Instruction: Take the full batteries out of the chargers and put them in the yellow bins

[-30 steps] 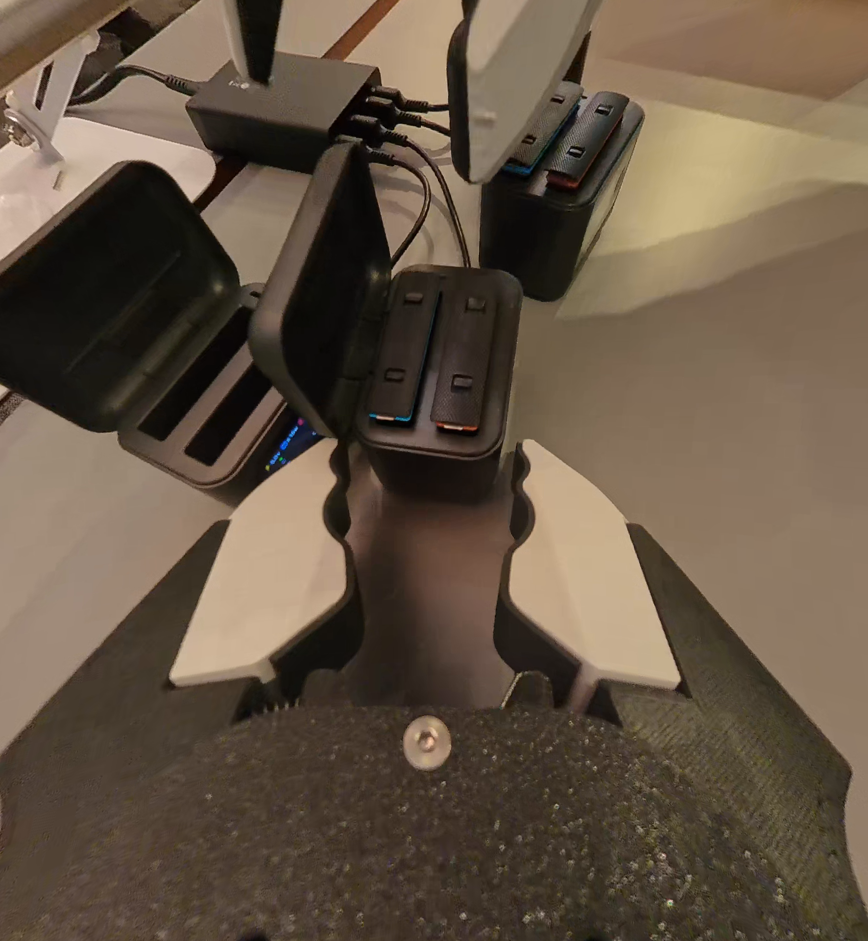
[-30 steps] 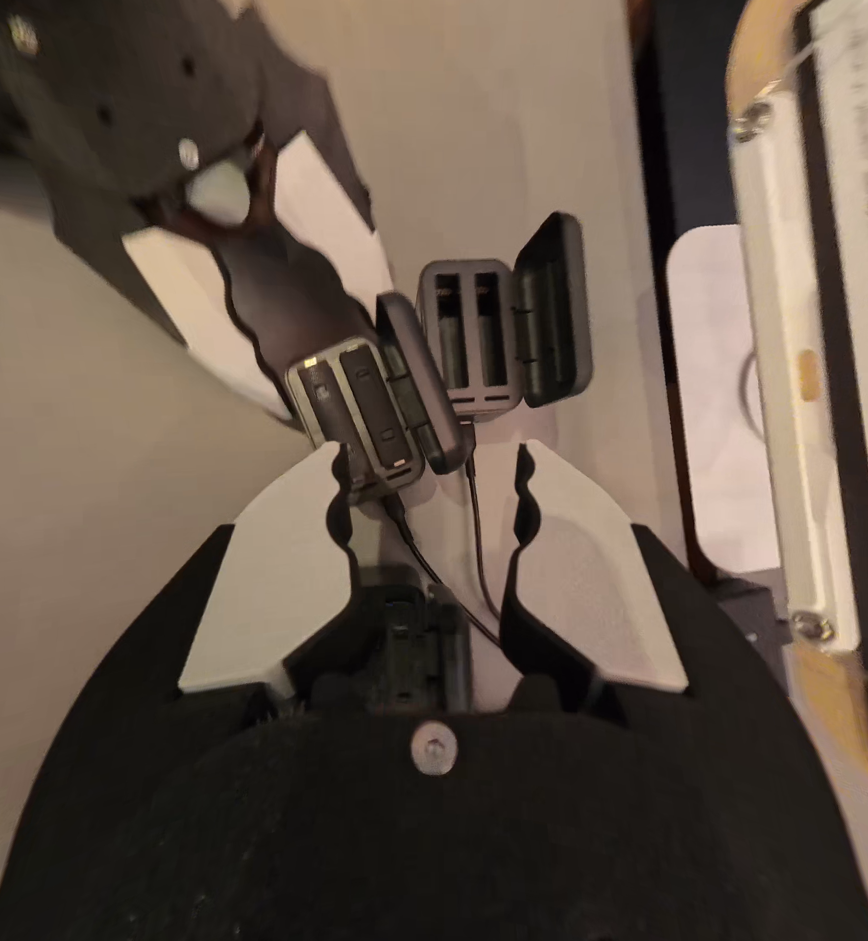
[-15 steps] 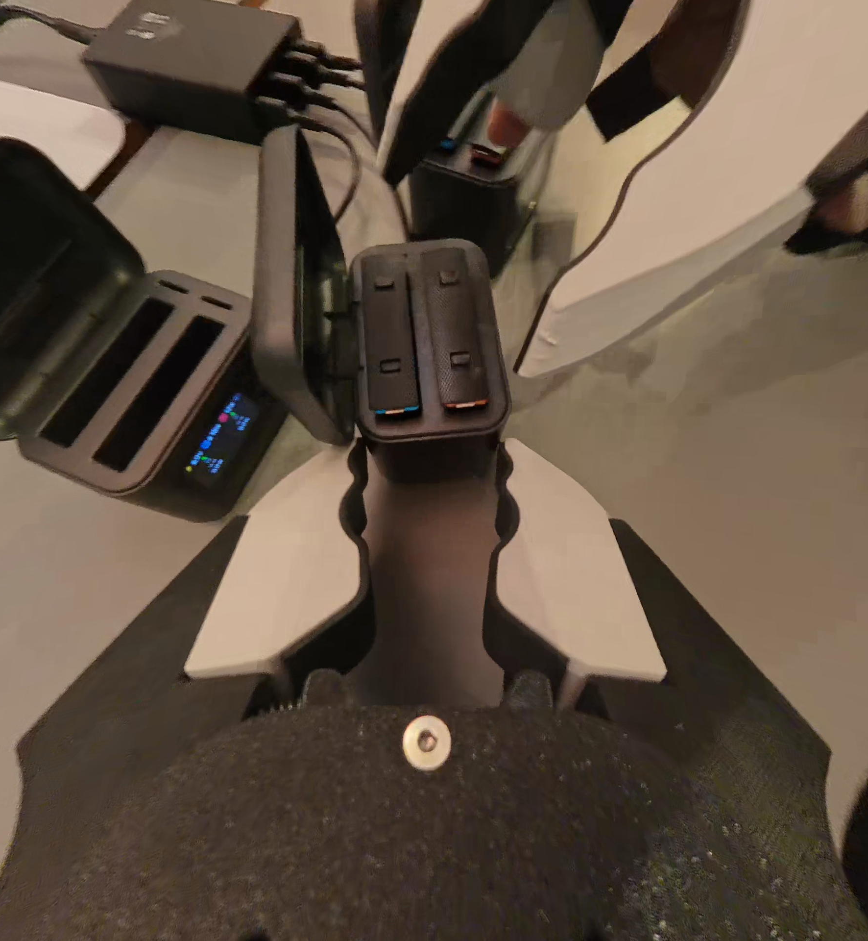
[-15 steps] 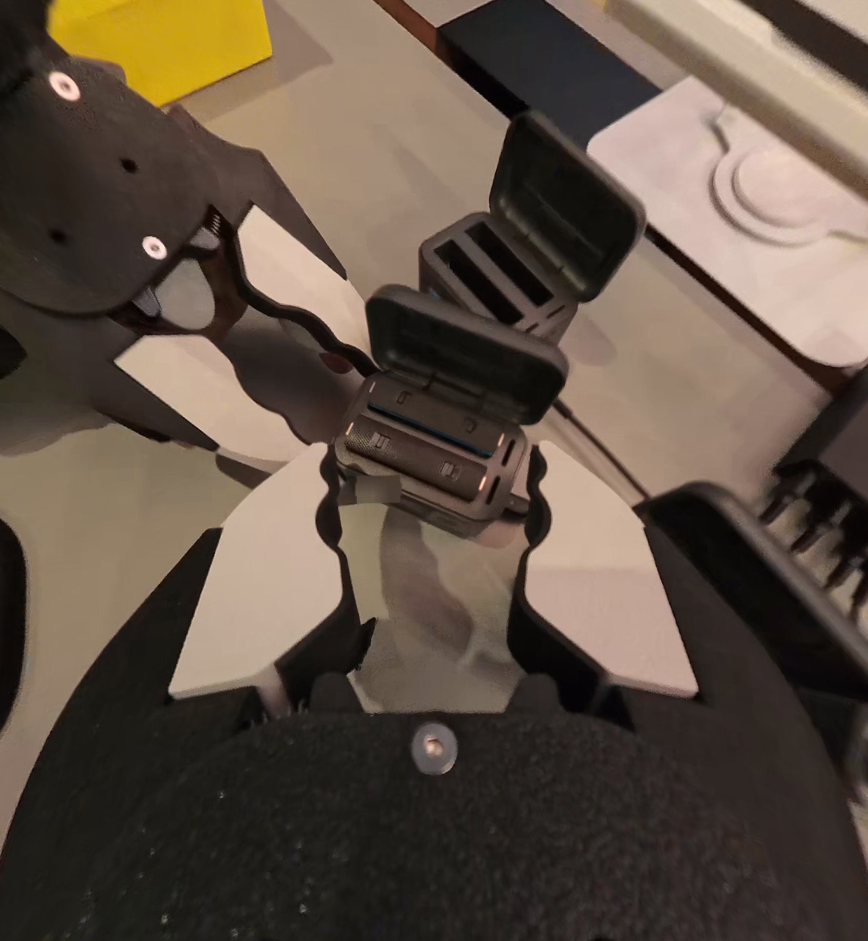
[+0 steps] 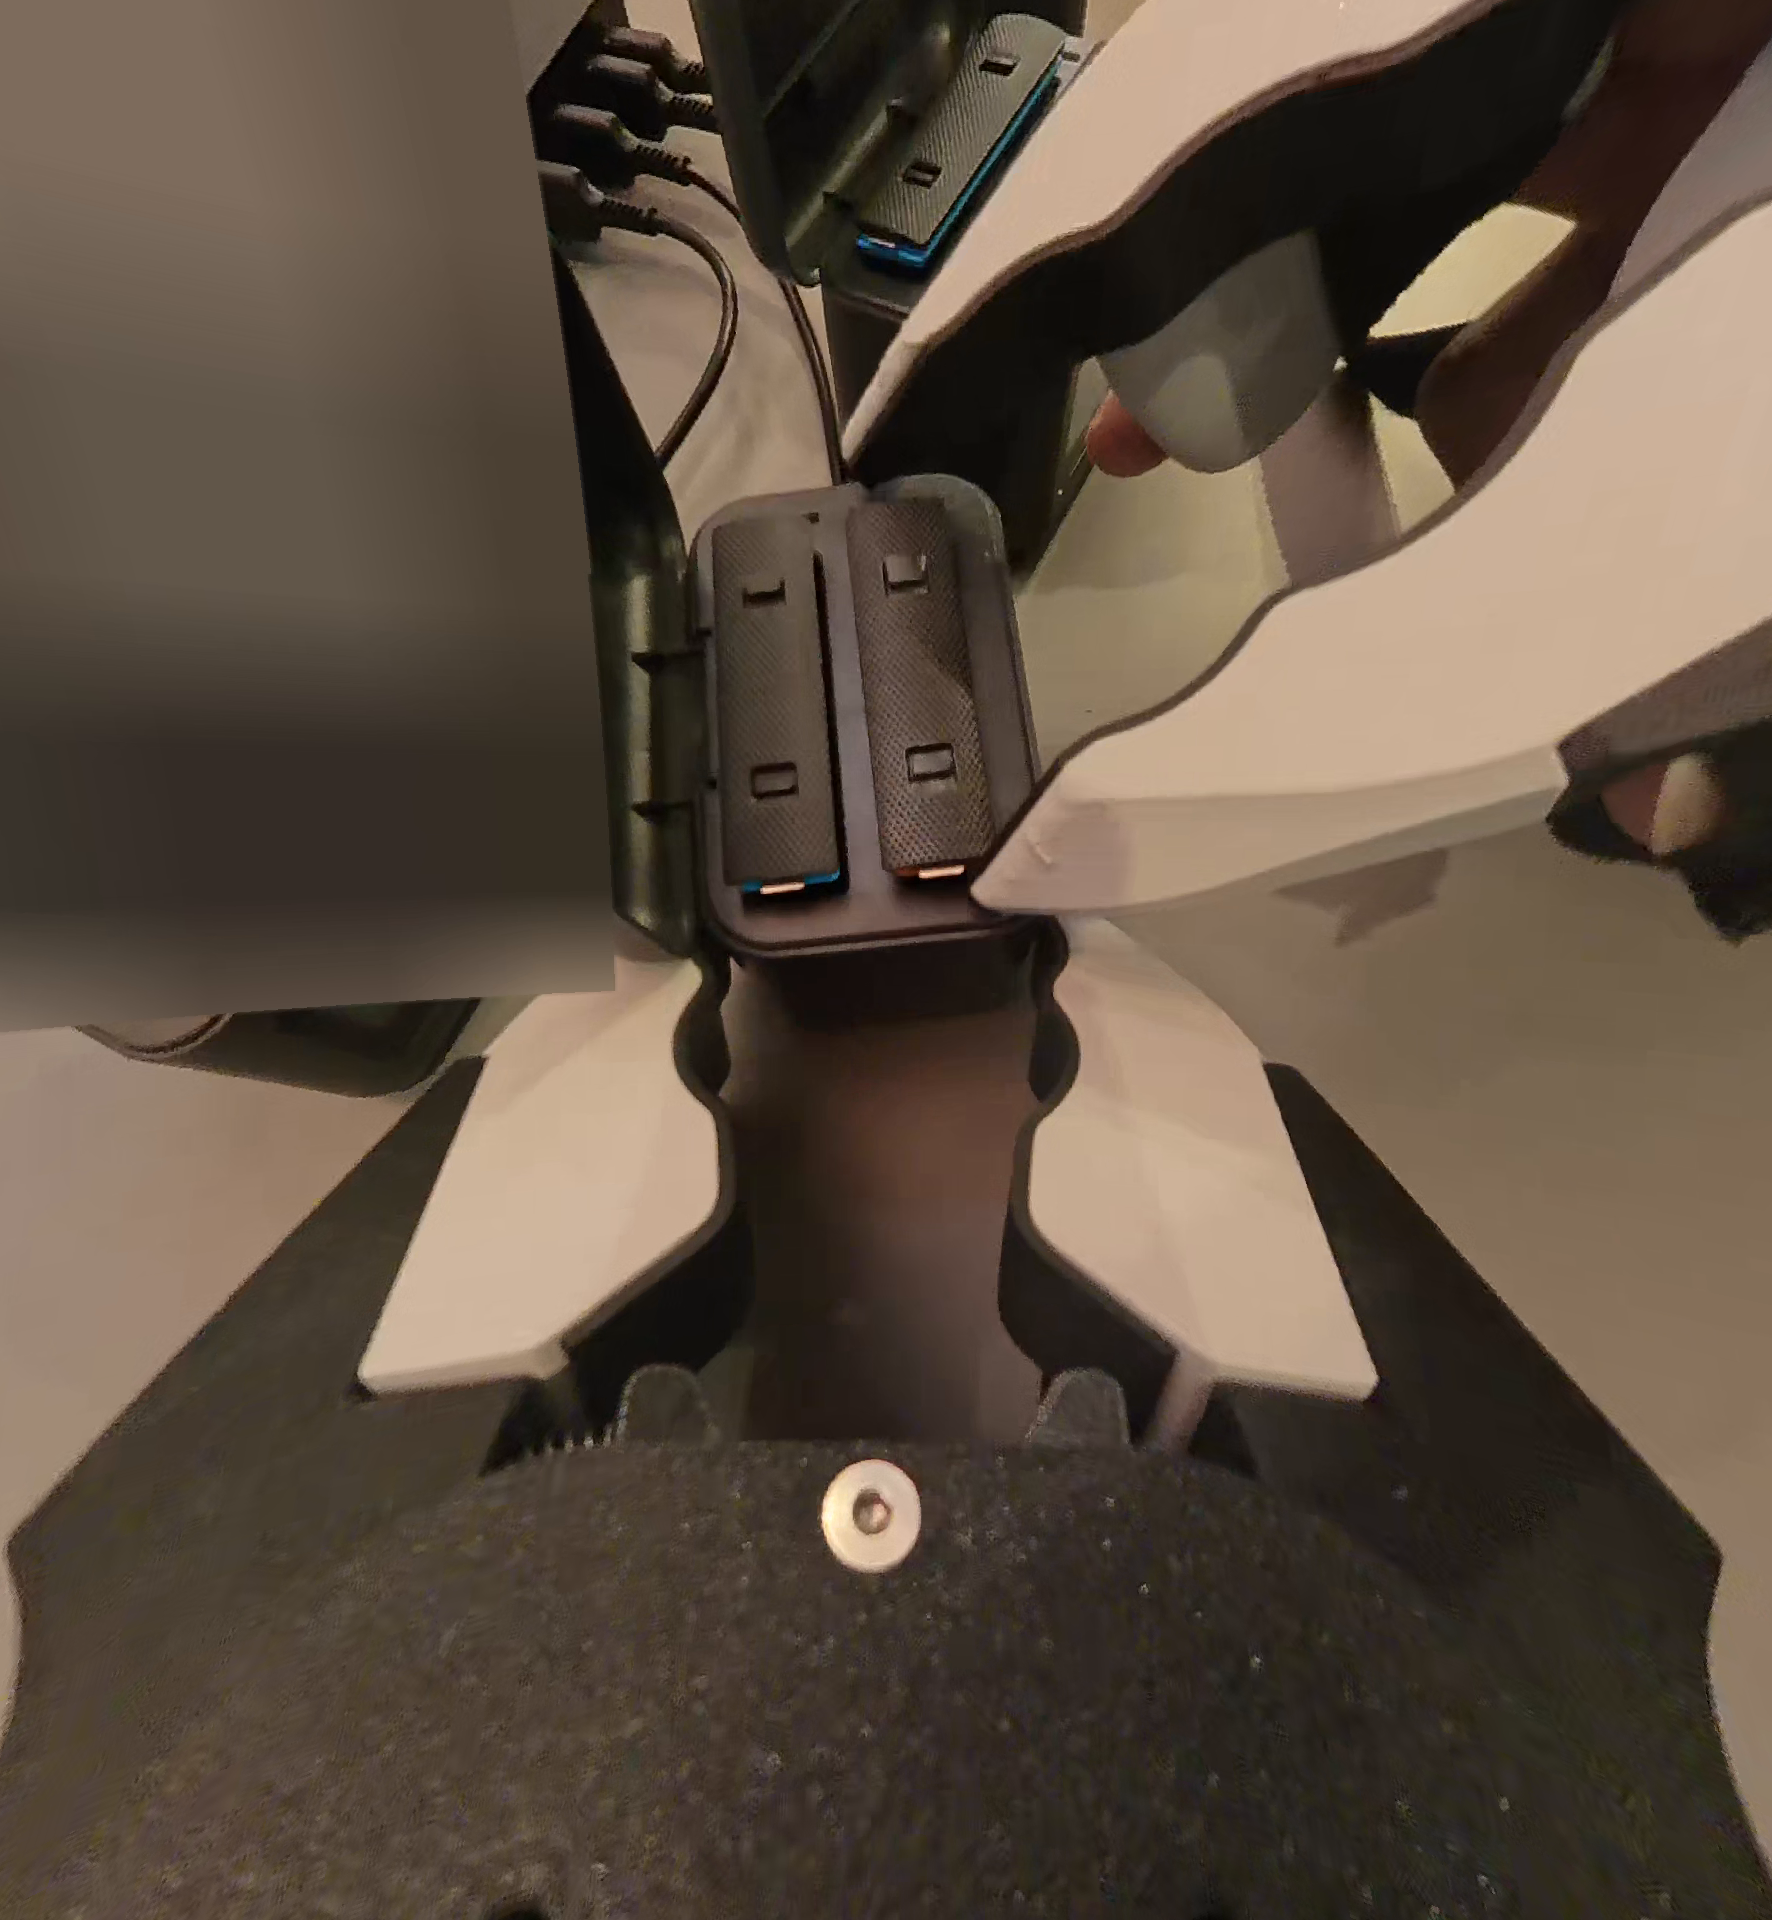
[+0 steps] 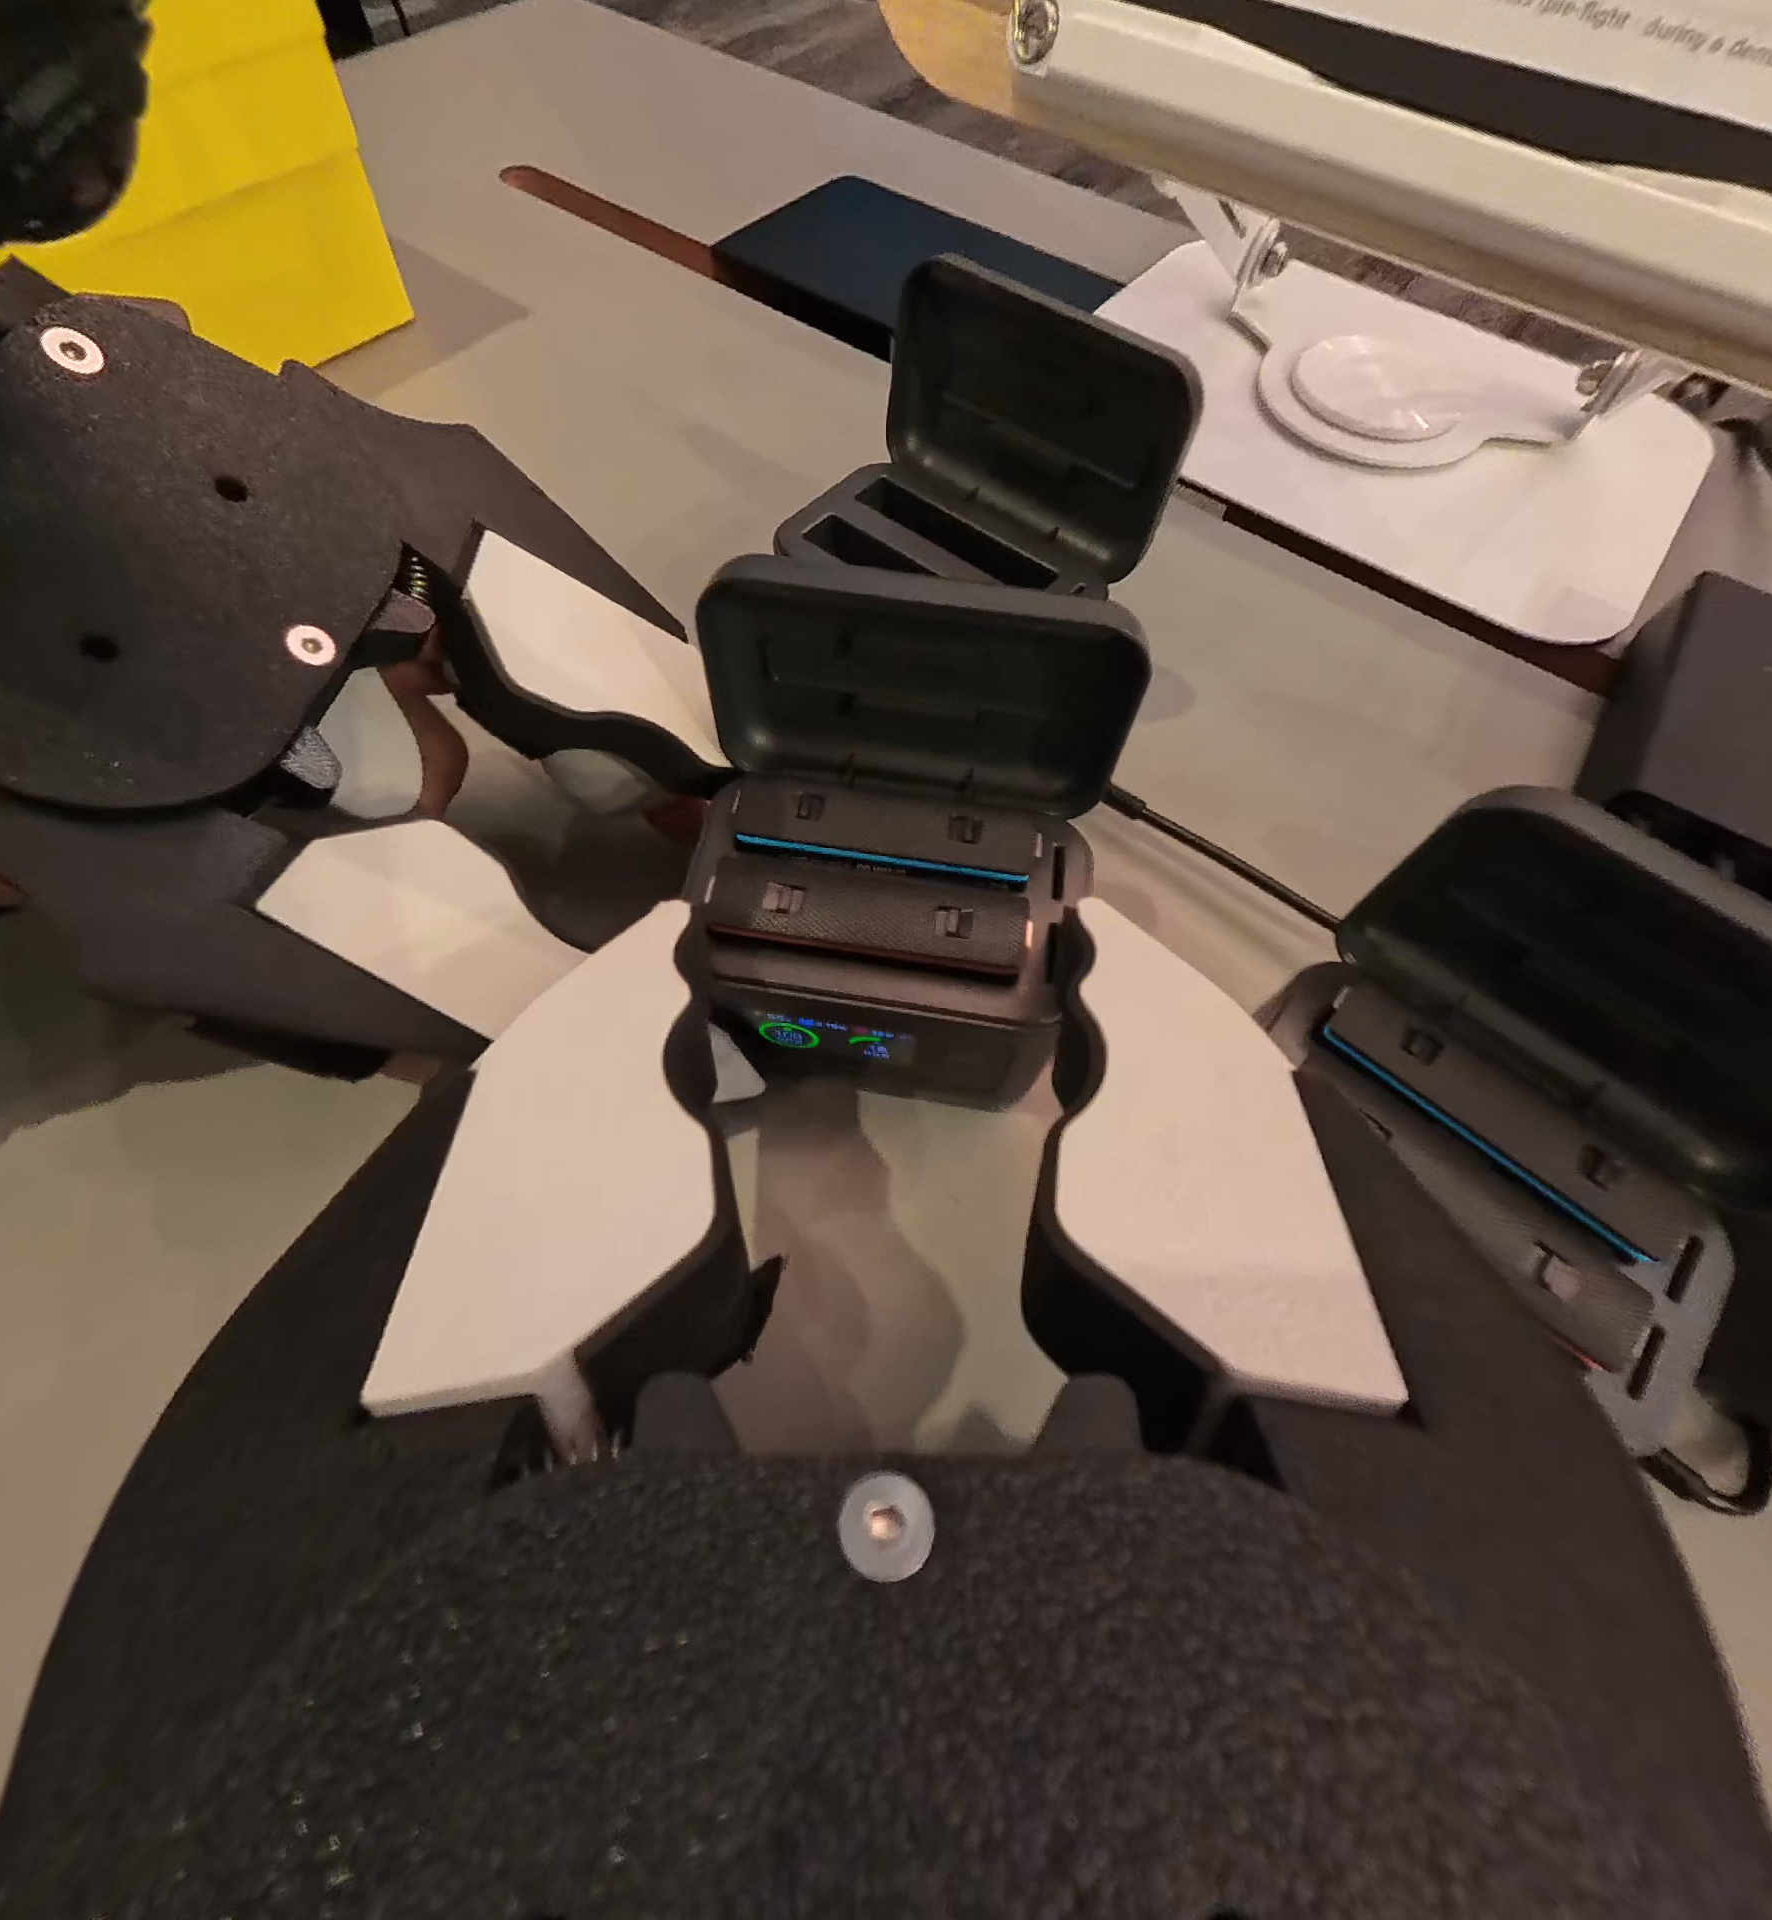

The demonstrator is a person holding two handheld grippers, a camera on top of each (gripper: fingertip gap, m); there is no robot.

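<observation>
The middle charger held two batteries; the rear charger seemingly none. Both the left gripper and right gripper stood apart, straddling it.

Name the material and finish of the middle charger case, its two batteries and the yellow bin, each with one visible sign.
Middle charger case: seemingly moulded plastic, matt dark grey; rounded corners, dull sheen.
Batteries: probably plastic shells with a textured finish; fine dot pattern on their tops.
Yellow bin: smooth, flat, bright yellow; plastic or coated board, hard to tell.
</observation>
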